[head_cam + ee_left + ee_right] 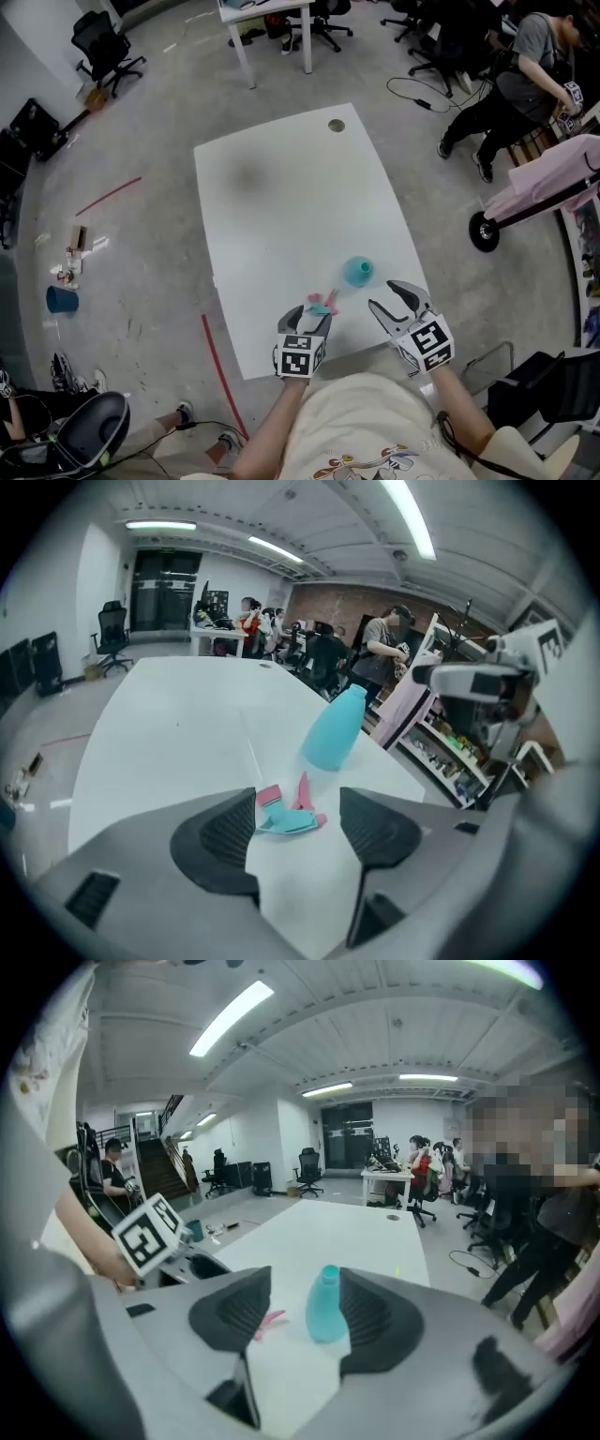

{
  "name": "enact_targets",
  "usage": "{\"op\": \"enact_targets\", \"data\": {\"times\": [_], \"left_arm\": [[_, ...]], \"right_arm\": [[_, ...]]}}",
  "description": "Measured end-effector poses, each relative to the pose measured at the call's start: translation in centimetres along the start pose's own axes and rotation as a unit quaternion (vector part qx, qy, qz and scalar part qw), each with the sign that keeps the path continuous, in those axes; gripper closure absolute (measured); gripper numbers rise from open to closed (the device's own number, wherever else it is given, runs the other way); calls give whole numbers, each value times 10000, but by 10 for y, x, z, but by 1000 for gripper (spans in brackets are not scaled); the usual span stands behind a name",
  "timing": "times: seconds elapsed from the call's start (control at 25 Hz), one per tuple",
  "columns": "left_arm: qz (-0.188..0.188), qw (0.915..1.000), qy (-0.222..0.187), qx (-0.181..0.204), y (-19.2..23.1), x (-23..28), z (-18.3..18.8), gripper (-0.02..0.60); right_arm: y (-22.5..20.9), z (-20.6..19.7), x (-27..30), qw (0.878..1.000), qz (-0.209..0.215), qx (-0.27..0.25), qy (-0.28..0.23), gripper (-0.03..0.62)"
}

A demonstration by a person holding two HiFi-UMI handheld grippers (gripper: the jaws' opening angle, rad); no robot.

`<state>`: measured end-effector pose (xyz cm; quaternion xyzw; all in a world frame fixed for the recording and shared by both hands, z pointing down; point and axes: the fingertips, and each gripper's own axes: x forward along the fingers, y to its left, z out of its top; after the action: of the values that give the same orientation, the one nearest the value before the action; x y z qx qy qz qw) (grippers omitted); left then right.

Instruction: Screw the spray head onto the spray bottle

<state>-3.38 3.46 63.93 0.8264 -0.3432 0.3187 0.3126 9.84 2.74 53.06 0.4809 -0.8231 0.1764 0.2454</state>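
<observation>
A teal spray bottle [357, 271] stands upright and headless on the white table [281, 197]. The pink-and-teal spray head [323, 305] lies flat to its left, near the table's front. My left gripper [308, 321] hovers just short of the spray head [286, 810], jaws apart, nothing between them. My right gripper [395, 301] sits to the right of the bottle, open. In the right gripper view the bottle [326, 1305] stands ahead in line with the gap, apart from the pads. The bottle [335, 727] also shows beyond the head in the left gripper view.
The table has a round cable hole [336, 125] at its far edge. Office chairs [103, 47] and another desk [267, 14] stand beyond. A person [525, 75] crouches at the far right beside a pink cart [544, 183]. A blue cup [62, 299] sits on the floor left.
</observation>
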Motion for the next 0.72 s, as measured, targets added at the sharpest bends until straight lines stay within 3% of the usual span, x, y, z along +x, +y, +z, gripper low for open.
{"op": "enact_targets", "data": {"times": [0.04,0.12,0.24,0.4,0.56,0.72], "left_arm": [[-13,9999,-50,-143,-1,-2,0,316],[11,9996,-90,-276,-2,-4,-2,316],[180,9993,-196,-261,2,-2,-6,316],[430,9965,-693,-174,8,4,-5,316],[668,9970,-337,-192,8,19,-22,316],[783,9961,-337,237,1,15,-27,316]], "right_arm": [[-9,-7,13,10000,-30,-68,-11,363],[-22,-24,37,9999,-64,-114,42,303],[-33,-48,70,9993,4,-205,297,280],[-34,-60,99,9981,174,-470,353,205],[-31,-81,127,9951,464,-575,658,195],[-33,-86,134,9943,522,-612,700,195]]}}
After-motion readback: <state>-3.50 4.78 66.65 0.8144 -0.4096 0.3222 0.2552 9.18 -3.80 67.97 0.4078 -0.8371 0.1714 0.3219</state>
